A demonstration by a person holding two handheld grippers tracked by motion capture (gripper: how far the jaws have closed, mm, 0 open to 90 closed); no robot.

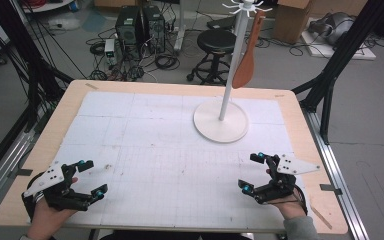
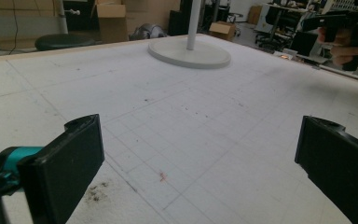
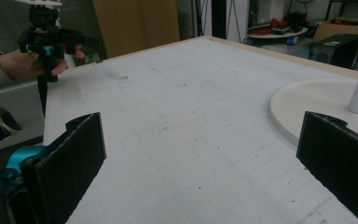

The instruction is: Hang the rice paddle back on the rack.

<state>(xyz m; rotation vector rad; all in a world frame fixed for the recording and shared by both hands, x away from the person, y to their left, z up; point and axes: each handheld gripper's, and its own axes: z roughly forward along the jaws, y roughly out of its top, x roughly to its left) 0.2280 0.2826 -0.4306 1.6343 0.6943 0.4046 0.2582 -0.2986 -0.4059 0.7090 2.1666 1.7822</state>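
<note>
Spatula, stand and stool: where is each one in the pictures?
Spatula (image 1: 245,67), high view, on its wooden blade.
Stand (image 1: 220,127), high view, on its round white base.
Stool (image 1: 216,40), high view, on its black seat.

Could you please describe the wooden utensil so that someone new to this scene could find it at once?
On the far right part of the white mat stands a white stand with a round base and a tall pole. The wooden spatula hangs from a hook at its top, the one brown thing there.

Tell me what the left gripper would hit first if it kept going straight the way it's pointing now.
Probably nothing nearby: the left gripper, jaws open, looks across bare white mat. Farther ahead sits the stand's round base, though it may pass to its right.
</note>
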